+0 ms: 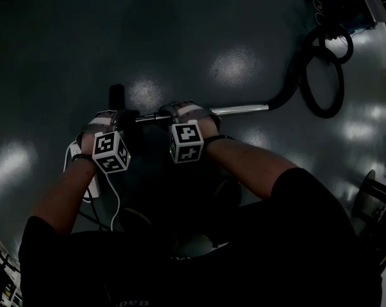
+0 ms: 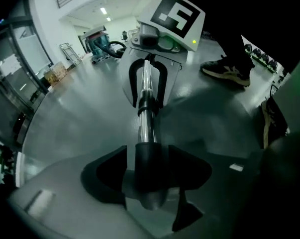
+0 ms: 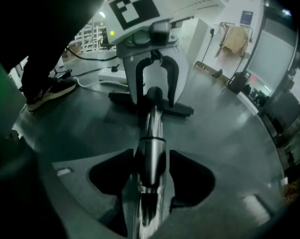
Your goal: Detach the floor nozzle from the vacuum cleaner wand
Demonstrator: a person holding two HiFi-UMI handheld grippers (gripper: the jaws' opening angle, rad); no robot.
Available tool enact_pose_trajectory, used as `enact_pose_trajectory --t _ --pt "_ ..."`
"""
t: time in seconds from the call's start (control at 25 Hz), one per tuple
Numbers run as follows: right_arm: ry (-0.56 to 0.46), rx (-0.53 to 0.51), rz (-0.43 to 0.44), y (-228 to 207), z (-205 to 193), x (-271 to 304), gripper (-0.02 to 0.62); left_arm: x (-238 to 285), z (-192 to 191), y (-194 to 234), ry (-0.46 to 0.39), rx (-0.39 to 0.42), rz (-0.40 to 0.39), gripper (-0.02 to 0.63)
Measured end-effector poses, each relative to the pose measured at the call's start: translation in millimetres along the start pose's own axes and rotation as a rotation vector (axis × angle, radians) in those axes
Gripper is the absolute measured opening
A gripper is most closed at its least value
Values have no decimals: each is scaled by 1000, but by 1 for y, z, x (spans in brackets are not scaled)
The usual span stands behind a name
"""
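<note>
Wand [image 1: 244, 109] laid flat on the floor, left to right, floor nozzle [image 3: 182, 110] at its left end.
It is straddled by left gripper [image 2: 147, 171] and right gripper [image 3: 150, 176], jaws parted, unclamped.

We count two grippers, the left gripper [image 2: 147, 173] and the right gripper [image 3: 150, 180], each with one marker cube [image 1: 111, 152]. There is one wand [image 1: 237, 110], one floor nozzle [image 3: 182, 111] and one looped hose [image 1: 321, 75] at far right. One shoe [image 2: 227, 71] shows in each gripper view — possibly the same one.
</note>
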State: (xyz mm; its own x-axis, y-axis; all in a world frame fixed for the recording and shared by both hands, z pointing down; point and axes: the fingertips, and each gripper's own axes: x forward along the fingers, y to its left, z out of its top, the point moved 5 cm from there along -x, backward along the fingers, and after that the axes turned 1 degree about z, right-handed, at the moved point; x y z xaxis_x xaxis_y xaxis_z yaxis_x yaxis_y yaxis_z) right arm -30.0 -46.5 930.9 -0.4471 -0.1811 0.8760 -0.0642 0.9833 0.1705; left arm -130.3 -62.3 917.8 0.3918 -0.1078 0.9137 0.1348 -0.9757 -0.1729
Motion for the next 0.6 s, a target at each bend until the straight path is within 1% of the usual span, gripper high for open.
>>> enact_pose_trajectory --t 0.16,0.24,0.32,0.36,0.4,0.48,0.6 --pt "58 -2 -10 5 -6 20 236 18 -10 -9 90 77 -18 254" --pt "79 14 9 5 -11 25 241 24 -16 -10 121 89 -20 253" --pt "102 52 47 3 -22 29 239 28 -20 -9 144 83 -21 239" --pt "103 75 69 2 -26 30 229 29 -20 -7 145 72 -20 217" --pt "99 94 87 1 -29 30 225 29 -19 -4 141 58 -21 180" --pt "99 108 106 -1 -30 29 221 28 -16 1 128 32 -43 173" --pt "119 83 117 0 -28 23 215 20 -10 2 91 -1 -105 173"
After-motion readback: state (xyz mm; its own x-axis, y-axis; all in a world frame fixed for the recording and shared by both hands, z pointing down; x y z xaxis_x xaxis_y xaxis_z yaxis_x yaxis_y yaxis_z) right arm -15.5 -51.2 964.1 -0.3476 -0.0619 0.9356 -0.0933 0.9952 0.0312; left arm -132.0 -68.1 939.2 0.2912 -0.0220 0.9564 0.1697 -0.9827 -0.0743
